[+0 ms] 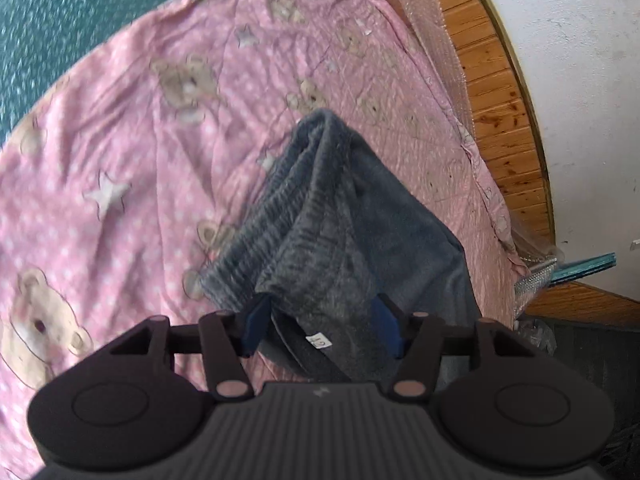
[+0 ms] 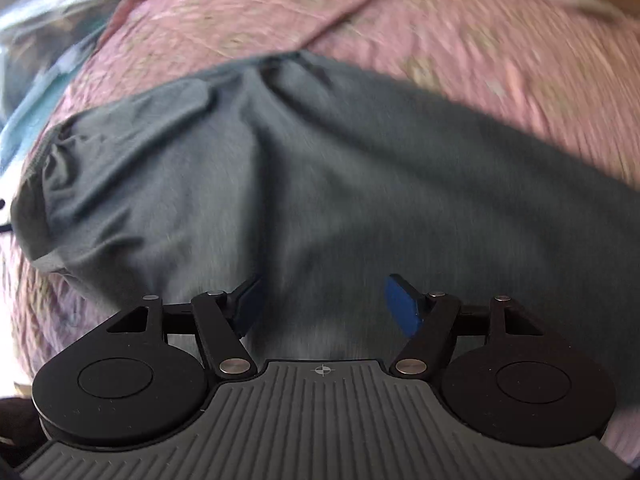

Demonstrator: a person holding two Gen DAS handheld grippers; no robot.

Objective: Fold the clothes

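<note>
Bed [image 1: 120,140] with pink sheet carries grey trousers [image 1: 344,216], laid flat — presumably spread for folding. Left hand-held gripper [image 1: 322,326]: jaws parted, the waistband end lying loose between them, a small tag [image 1: 318,339] showing. Right hand-held gripper [image 2: 326,308]: released, empty — grey cloth [image 2: 320,160] just beyond its fingers.

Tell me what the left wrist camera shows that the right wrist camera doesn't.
Only the left wrist view shows the ribbed waistband of the grey garment with a small white tag, the bear and star print on the pink sheet, a green cover, the wooden frame and the white wall. Only the right wrist view shows the garment spread wide, though blurred. Both show grey cloth on the pink sheet and a claw with jaws apart: left claw, right claw.
</note>
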